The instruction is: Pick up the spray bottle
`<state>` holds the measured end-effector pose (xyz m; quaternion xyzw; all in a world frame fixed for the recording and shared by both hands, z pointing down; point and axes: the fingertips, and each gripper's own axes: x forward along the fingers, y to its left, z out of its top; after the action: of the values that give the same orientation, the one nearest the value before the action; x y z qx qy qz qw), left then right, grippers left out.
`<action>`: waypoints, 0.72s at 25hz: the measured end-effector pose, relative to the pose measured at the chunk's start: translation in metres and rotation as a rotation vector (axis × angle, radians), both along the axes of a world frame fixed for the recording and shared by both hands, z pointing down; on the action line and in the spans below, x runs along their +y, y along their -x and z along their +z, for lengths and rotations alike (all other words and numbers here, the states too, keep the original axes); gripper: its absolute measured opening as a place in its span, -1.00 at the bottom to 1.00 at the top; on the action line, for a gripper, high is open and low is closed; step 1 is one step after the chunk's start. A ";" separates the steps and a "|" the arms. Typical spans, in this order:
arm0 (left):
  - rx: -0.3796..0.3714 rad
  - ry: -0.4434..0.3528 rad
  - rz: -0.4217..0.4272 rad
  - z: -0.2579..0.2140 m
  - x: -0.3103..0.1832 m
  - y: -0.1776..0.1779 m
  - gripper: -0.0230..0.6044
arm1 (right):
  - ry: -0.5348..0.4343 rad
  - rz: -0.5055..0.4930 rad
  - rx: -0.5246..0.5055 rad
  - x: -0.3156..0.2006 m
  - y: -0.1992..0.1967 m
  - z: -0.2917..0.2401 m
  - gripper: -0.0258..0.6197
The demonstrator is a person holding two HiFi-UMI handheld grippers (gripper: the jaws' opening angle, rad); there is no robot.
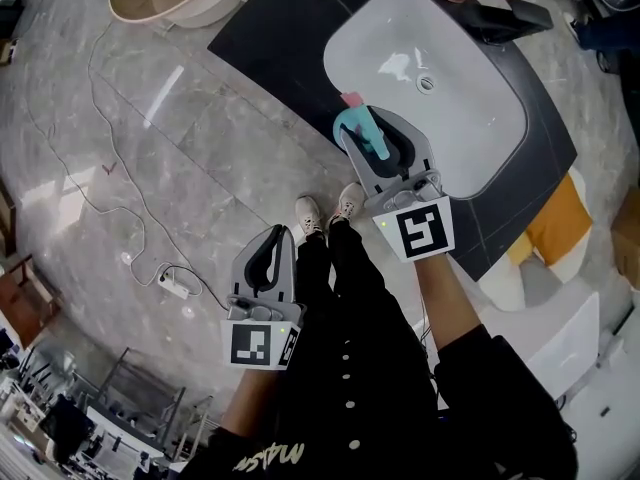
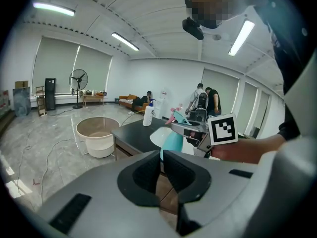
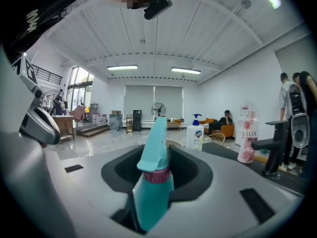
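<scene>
The right hand-held gripper is clamped on the neck of the teal spray bottle, whose nozzle rises between its jaws. It holds the bottle at the near rim of the white sink set in the dark counter ahead, so the pick-up looks all but done. The left hand-held gripper hangs beside it, jaws drawn narrow on nothing. The bottle's base is hidden in every view, so whether it has cleared the counter cannot be told.
</scene>
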<state>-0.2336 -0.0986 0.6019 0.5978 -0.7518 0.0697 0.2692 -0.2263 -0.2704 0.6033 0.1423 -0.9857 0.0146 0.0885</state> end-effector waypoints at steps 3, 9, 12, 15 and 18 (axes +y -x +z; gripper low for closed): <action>-0.012 -0.012 0.003 -0.006 -0.001 0.005 -0.84 | 0.003 0.011 0.003 0.001 0.001 -0.003 -0.51; -0.048 -0.061 0.030 -0.035 -0.012 0.012 -0.84 | -0.018 0.049 0.005 -0.006 -0.007 -0.033 -0.51; -0.077 -0.096 0.046 -0.056 -0.020 0.016 -0.84 | -0.032 0.081 0.007 -0.011 -0.020 -0.053 -0.51; -0.104 -0.126 0.053 -0.077 -0.028 0.019 -0.84 | -0.047 0.117 0.002 -0.014 -0.038 -0.077 -0.51; -0.133 -0.172 0.076 -0.101 -0.039 0.019 -0.84 | -0.057 0.156 -0.009 -0.013 -0.056 -0.101 -0.51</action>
<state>-0.2525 -0.1376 0.5014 0.6410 -0.7480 0.0544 0.1636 -0.1701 -0.2834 0.5027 0.2209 -0.9721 -0.0061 0.0788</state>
